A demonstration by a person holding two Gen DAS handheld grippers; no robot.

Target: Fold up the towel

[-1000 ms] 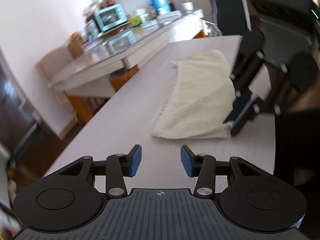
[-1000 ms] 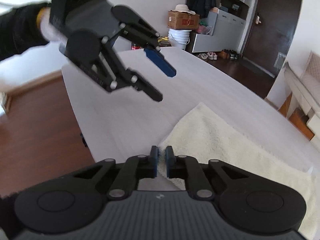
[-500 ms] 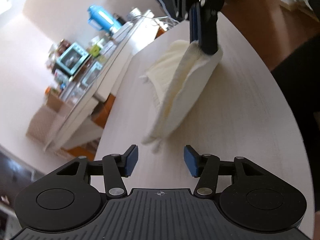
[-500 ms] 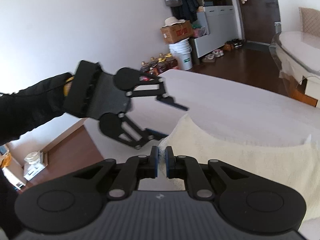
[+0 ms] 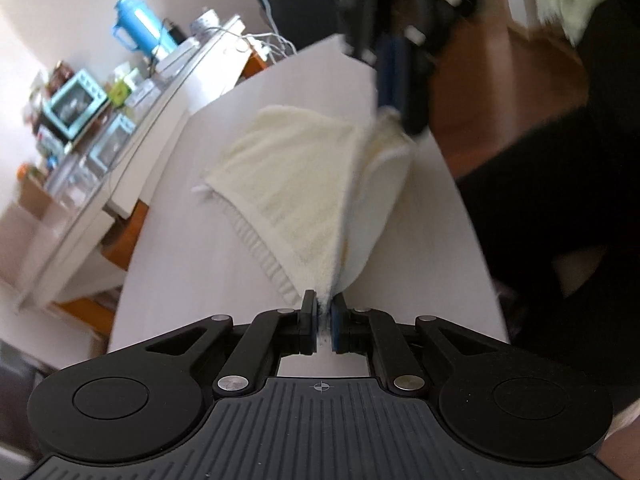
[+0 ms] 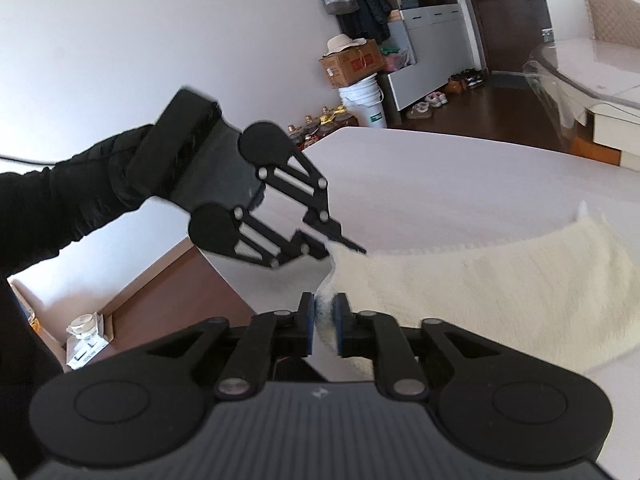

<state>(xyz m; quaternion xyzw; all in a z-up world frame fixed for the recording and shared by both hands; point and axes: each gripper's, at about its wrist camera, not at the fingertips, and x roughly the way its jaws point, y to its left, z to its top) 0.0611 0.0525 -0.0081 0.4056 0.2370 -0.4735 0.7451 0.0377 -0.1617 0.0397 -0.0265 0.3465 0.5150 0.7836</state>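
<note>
Towel [image 5: 304,184], cream, lifted partly off pale table [image 5: 208,240], strung between both grippers; left gripper [image 5: 324,322] clamped tight on one corner; right gripper [image 6: 324,322] jaws easing apart, other corner between pads, contact uncertain; black sleeve [image 6: 60,200] behind left gripper.

A second ago the left gripper [image 5: 324,322] stood with jaws wide apart, short of the towel [image 5: 304,184]; it has since moved in and clamped on the towel's near corner. The right gripper [image 6: 325,322], then pinched tight on the other corner, is opening its jaws, with cloth still between them. The towel, flat on the table [image 5: 192,256] before, now hangs lifted and slack between both grippers.
</note>
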